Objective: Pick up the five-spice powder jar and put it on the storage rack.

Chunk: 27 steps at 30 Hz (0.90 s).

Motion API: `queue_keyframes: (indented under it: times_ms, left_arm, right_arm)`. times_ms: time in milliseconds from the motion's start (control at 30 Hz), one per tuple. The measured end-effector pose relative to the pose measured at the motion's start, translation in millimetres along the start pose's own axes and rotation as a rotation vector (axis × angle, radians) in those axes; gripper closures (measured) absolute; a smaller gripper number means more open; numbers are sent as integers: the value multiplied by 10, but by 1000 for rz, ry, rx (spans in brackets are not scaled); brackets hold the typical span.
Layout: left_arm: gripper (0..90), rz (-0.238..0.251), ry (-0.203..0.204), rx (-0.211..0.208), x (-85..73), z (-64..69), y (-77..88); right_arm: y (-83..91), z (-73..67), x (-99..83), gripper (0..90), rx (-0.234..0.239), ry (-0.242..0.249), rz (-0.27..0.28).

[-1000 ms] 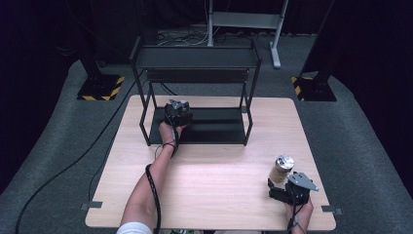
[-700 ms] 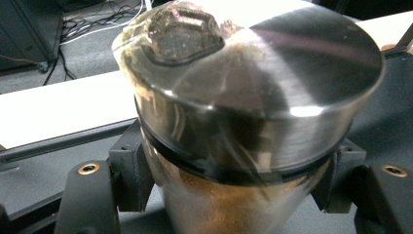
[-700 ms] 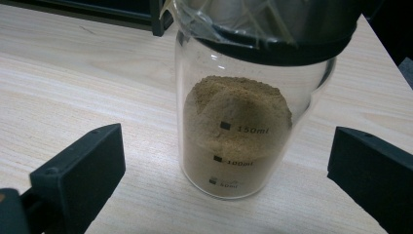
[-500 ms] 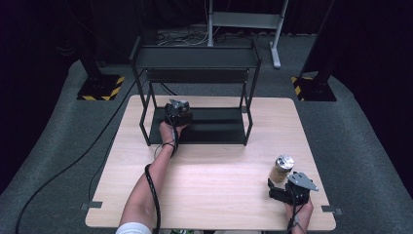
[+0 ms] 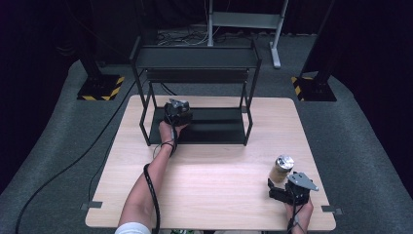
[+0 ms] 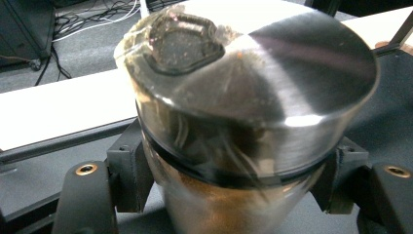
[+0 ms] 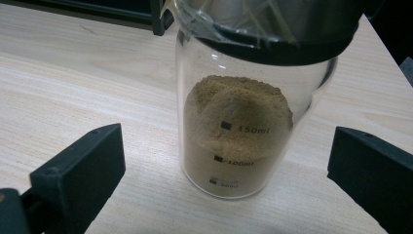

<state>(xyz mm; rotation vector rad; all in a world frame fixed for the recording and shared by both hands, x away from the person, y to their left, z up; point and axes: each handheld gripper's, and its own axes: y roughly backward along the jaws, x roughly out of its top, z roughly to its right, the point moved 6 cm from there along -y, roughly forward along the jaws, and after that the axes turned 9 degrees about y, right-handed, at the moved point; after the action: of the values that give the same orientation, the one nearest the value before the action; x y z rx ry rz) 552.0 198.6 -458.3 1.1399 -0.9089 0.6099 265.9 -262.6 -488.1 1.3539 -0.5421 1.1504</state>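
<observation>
A glass jar with a brushed metal lid (image 6: 243, 87) stands on the lower shelf (image 5: 214, 127) of a black metal rack (image 5: 195, 57). My left gripper (image 5: 178, 111) reaches in there, its jaws pressed against the jar's sides below the lid; in the left gripper view, the left gripper (image 6: 234, 185) is shut on it. A second jar (image 5: 282, 167) stands on the wooden table (image 5: 209, 185) at the front right. This second jar (image 7: 238, 131) holds brown powder and has printed volume marks. My right gripper (image 7: 224, 170) is open, one jaw on each side of this jar, not touching.
The rack stands at the back middle of the table, with thin upright posts (image 5: 249, 112) around the lower shelf. Cables (image 5: 151, 190) trail along the left forearm. Beyond the table are grey carpet and striped stand bases (image 5: 100, 87).
</observation>
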Motion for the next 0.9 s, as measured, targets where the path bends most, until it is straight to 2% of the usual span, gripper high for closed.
queue_keyframes:
  times_ms: [67, 200, 267, 333, 400, 567, 667, 900]
  left_arm:
    - [269, -8, 2, -6, 9, -2, 3]
    - [166, -47, -2, 5, 54, 47, 23]
    - [106, -70, -1, -9, 81, 63, 56]
    - [73, -85, -9, 11, 101, 125, 109]
    - [31, -102, -14, 1, 110, 137, 173]
    - [14, -116, -57, 5, 86, 175, 392]
    - [8, -109, -66, 10, 58, 186, 530]
    - [1, -112, -99, -12, -69, 202, 850]
  right_arm:
    - [0, -1, 0, 0, 0, 1, 0]
    - [1, 1, -2, 0, 0, -2, 1]
    - [1, 1, -1, 0, 0, -1, 0]
    - [2, 2, -3, 0, 1, -2, 2]
    - [1, 5, -2, 0, 2, -3, 1]
    - [2, 5, -3, 0, 2, -4, 2]
    - [1, 4, -2, 0, 2, -2, 1]
    - [0, 1, 0, 0, 0, -2, 0]
